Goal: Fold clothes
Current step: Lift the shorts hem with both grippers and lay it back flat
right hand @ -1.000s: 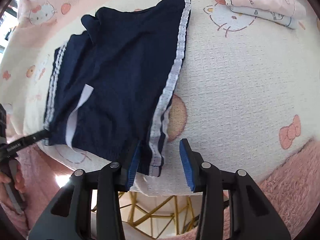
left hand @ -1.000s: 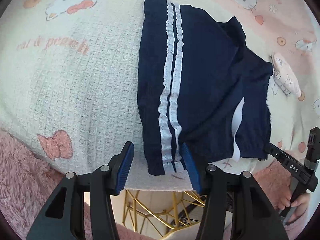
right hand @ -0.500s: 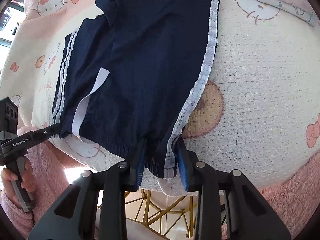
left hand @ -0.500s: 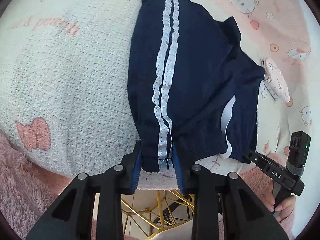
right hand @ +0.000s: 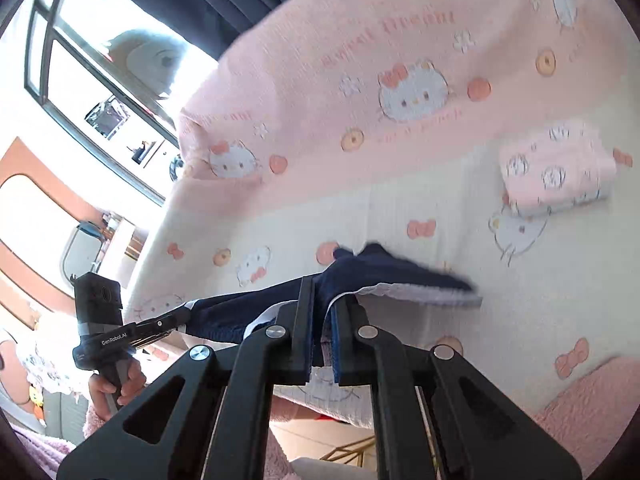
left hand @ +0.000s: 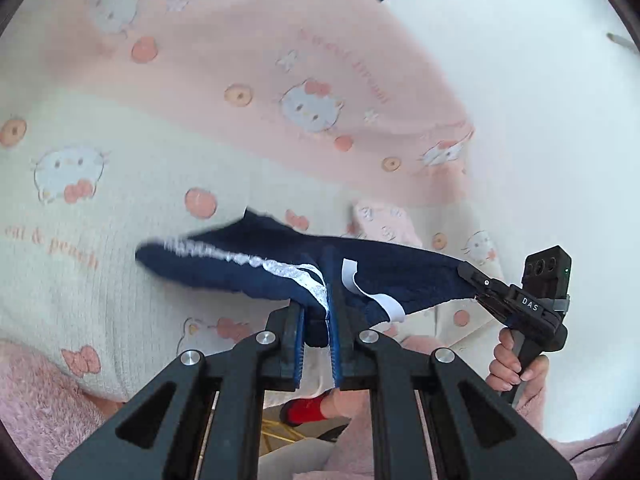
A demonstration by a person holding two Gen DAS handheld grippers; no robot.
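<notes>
Navy shorts point(left hand: 248, 268) with white lace side stripes hang stretched between my two grippers, lifted off the cream and pink Hello Kitty blanket point(left hand: 120, 184). My left gripper point(left hand: 318, 320) is shut on the waistband at one striped side. My right gripper point(right hand: 324, 320) is shut on the waistband at the other side; the shorts point(right hand: 384, 272) trail away from it, blurred. In the left wrist view the right gripper point(left hand: 468, 276) pinches the far corner. In the right wrist view the left gripper point(right hand: 180, 318) pinches the opposite corner.
A folded pink patterned garment point(right hand: 556, 168) lies on the blanket to the back right. A pink fluffy cover point(right hand: 592, 408) borders the near edge. A window point(right hand: 100, 72) and room stand to the left. A red slipper point(left hand: 304, 408) shows below.
Both grippers closed on the shorts' waistband and lifted it off the blanket. The cameras now tilt up, and the shorts hang stretched between the grippers.
</notes>
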